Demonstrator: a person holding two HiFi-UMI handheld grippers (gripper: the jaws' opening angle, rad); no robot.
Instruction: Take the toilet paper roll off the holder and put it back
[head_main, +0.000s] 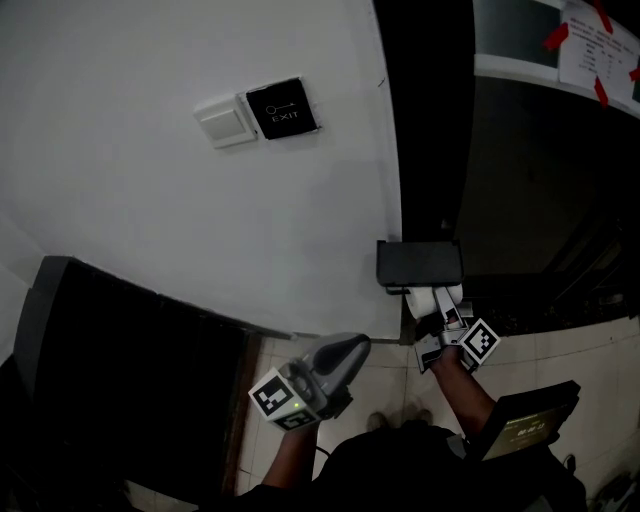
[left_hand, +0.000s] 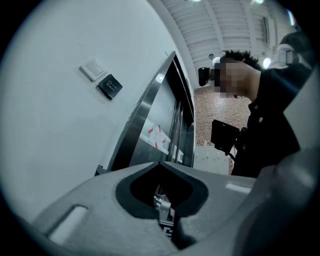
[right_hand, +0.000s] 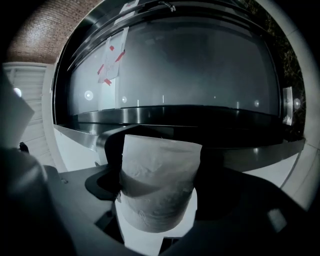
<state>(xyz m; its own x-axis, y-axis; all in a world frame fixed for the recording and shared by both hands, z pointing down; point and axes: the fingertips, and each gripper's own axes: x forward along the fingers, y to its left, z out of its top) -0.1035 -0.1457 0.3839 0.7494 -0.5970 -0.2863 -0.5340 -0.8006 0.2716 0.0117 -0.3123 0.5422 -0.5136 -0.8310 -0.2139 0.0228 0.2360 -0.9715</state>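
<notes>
Right gripper view shows your right gripper (right_hand: 159, 212) clamped around the toilet paper roll (right_hand: 157, 175), just under the black holder (head_main: 420, 264) on the wall (head_main: 180, 230). Squeeze harder and you may crush the soft roll; pull askew and it could snag on the holder. It looks white, embossed and fairly full. Your left gripper (head_main: 342, 358) hangs well apart, jaws together, holding nothing.

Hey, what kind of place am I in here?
Likely an indoor corridor by a door, rather than a clear bathroom: an exit button beside a wall switch, a glass door with taped notices, and a dark holder by the toilet paper roll.
</notes>
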